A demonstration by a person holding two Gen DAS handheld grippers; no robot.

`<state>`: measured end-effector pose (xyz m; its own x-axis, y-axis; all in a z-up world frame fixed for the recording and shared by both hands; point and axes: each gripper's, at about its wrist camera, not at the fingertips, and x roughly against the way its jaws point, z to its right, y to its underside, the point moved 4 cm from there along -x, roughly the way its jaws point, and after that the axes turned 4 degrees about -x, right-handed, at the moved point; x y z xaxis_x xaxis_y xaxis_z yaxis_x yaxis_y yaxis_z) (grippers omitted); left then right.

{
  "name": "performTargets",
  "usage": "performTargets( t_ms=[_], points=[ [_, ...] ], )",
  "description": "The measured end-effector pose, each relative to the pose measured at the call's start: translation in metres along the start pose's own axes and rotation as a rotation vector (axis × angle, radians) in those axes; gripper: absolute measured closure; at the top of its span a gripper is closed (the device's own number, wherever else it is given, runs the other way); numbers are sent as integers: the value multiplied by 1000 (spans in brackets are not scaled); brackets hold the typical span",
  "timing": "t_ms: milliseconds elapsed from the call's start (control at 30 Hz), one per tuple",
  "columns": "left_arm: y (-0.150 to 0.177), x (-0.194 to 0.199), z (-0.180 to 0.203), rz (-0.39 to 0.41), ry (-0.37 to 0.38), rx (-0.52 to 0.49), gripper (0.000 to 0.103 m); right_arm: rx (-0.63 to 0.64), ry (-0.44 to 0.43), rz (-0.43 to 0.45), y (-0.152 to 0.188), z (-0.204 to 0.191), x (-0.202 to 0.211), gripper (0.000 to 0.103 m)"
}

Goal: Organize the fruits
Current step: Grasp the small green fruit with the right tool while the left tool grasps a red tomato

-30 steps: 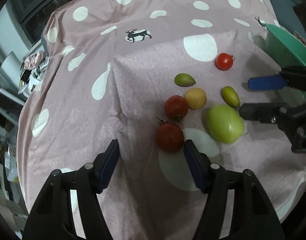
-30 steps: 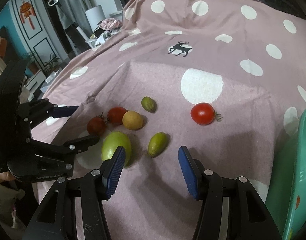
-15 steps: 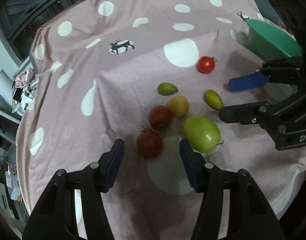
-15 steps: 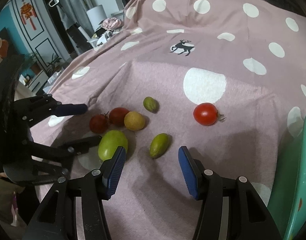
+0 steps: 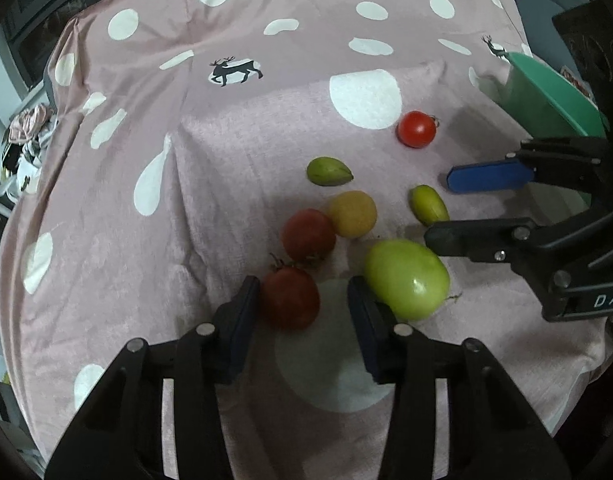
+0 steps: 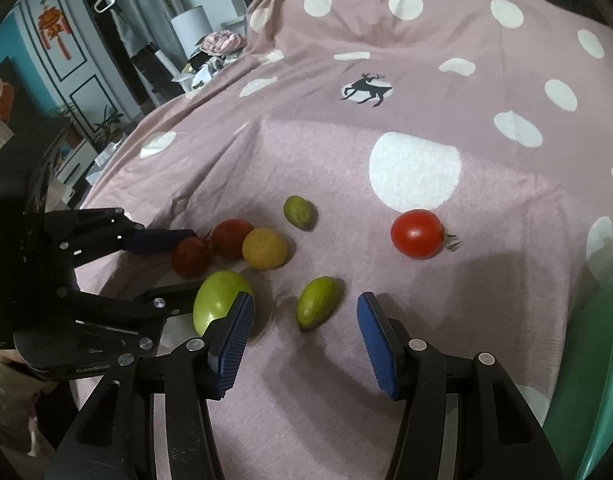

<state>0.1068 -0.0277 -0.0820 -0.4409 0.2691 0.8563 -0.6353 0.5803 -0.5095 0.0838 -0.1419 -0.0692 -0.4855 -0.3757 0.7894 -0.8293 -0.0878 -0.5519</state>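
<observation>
Several fruits lie on the pink dotted cloth [image 5: 234,152]. My left gripper [image 5: 304,294] is open, its jaws around a dark red tomato [image 5: 290,297], which also shows in the right wrist view [image 6: 190,257]. Beside it lie a second dark red fruit [image 5: 308,234], a yellow-orange fruit [image 5: 352,214], a big green tomato [image 5: 406,279], two small green fruits [image 5: 328,171] [image 5: 428,205] and a bright red tomato [image 5: 416,129]. My right gripper [image 6: 304,312] is open just in front of a small green fruit [image 6: 316,302].
A green bowl [image 5: 546,96] stands at the right edge of the table; its rim shows in the right wrist view [image 6: 610,360]. The cloth hangs over the table's edges. Room clutter and furniture lie beyond the far left side.
My left gripper has moved forward and now has its jaws around the dark red tomato. My right gripper has crept closer to the small green fruit.
</observation>
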Motion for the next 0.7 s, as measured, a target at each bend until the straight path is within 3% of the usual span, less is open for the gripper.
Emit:
performTargets(
  t_ms=[300, 400, 533, 700],
  points=[
    [3, 1, 1, 5, 12, 23, 65, 33, 26, -75, -5, -5, -16, 59],
    [3, 1, 1, -1, 18, 30, 65, 37, 33, -85, -7, -6, -18, 66],
    [2, 1, 2, -5, 27, 24, 71, 68, 72, -94, -9, -6, -19, 83],
    [3, 1, 2, 6, 38, 28, 74, 80, 74, -91, -9, -4, -18, 83]
  ],
)
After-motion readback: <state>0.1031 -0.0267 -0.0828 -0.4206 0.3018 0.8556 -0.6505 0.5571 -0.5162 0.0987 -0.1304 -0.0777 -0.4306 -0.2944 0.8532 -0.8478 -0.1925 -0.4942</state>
